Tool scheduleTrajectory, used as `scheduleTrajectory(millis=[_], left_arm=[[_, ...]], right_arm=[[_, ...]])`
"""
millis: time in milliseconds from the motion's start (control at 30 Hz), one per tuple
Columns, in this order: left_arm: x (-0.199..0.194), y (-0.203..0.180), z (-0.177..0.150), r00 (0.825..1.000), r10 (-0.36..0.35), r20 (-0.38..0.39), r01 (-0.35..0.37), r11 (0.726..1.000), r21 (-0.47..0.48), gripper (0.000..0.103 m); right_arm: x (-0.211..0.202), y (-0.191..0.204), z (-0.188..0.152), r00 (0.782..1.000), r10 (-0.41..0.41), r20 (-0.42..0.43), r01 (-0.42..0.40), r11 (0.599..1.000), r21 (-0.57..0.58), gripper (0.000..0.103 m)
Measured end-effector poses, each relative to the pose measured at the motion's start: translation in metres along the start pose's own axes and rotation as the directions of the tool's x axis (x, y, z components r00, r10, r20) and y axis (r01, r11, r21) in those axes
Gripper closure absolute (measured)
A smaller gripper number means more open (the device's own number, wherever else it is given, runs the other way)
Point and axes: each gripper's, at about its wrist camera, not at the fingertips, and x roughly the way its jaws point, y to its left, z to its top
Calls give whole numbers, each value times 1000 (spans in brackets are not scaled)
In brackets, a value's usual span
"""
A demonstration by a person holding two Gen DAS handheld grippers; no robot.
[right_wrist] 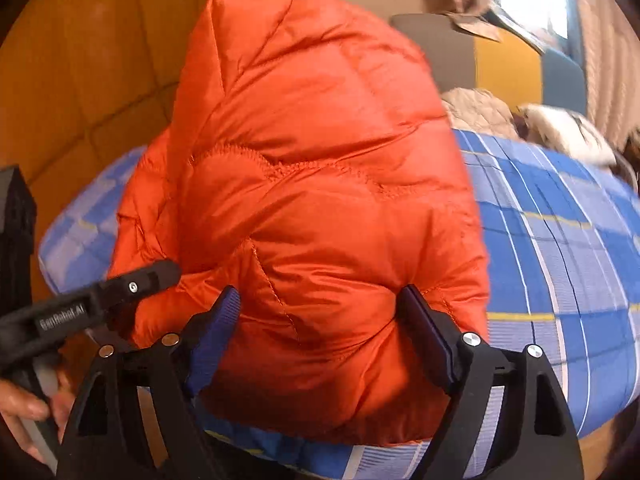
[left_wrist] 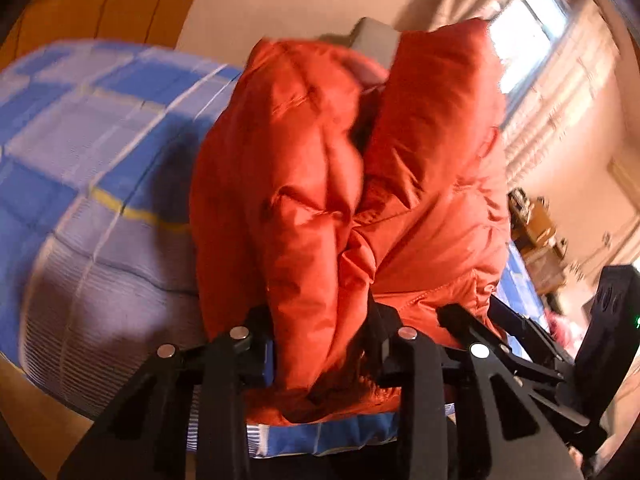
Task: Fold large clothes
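An orange puffer jacket [left_wrist: 360,184] is bunched and lifted over a bed with a blue plaid sheet [left_wrist: 92,128]. My left gripper [left_wrist: 324,344] is shut on a thick fold of the jacket's lower part. In the right wrist view the jacket [right_wrist: 304,184] fills the middle and its quilted back faces the camera. My right gripper [right_wrist: 320,312] has its jaws pressed on both sides of a thick bundle of the jacket. The left gripper [right_wrist: 160,276] also shows at the left of the right wrist view, gripping the jacket's edge. The right gripper shows at the right of the left wrist view [left_wrist: 520,328].
The plaid sheet [right_wrist: 560,240] spreads to the right. Beige and white clothes [right_wrist: 520,120] lie at the bed's far side. An orange padded headboard [right_wrist: 80,80] stands at the left. A bright window [left_wrist: 528,40] and a cluttered shelf [left_wrist: 540,236] lie at the right.
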Motion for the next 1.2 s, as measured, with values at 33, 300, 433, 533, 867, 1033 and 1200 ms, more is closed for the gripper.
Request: scheduleTrajectory(millis=[33, 300, 433, 533, 867, 1033, 1200], left_arm=[[0, -1, 0, 1000, 10, -6, -10, 1000, 0, 70], [-13, -30, -5, 983, 180, 26, -181, 982, 48, 37], [-18, -46, -9, 968, 241, 63, -247, 964, 95, 34], [-24, -54, -11, 961, 264, 85, -273, 955, 121, 33], [-33, -63, -12, 950, 290, 119, -308, 934, 183, 22], [-32, -56, -8, 953, 282, 112, -298, 936, 186, 17], [-23, -40, -1, 966, 244, 80, -255, 952, 169, 11]], right_arm=[[1, 0, 1, 1000, 2, -10, -2, 1000, -3, 19], [-33, -36, 0, 995, 97, 18, -99, 988, 123, 19], [-36, -52, -9, 996, 83, 16, -84, 980, 179, 19], [-35, -57, -12, 996, 89, 10, -89, 973, 211, 18], [-32, -61, -12, 991, 129, 19, -130, 965, 229, 9], [-36, -79, -14, 985, 166, 46, -172, 939, 297, 5], [-25, -109, -18, 974, 219, 55, -223, 893, 391, 3]])
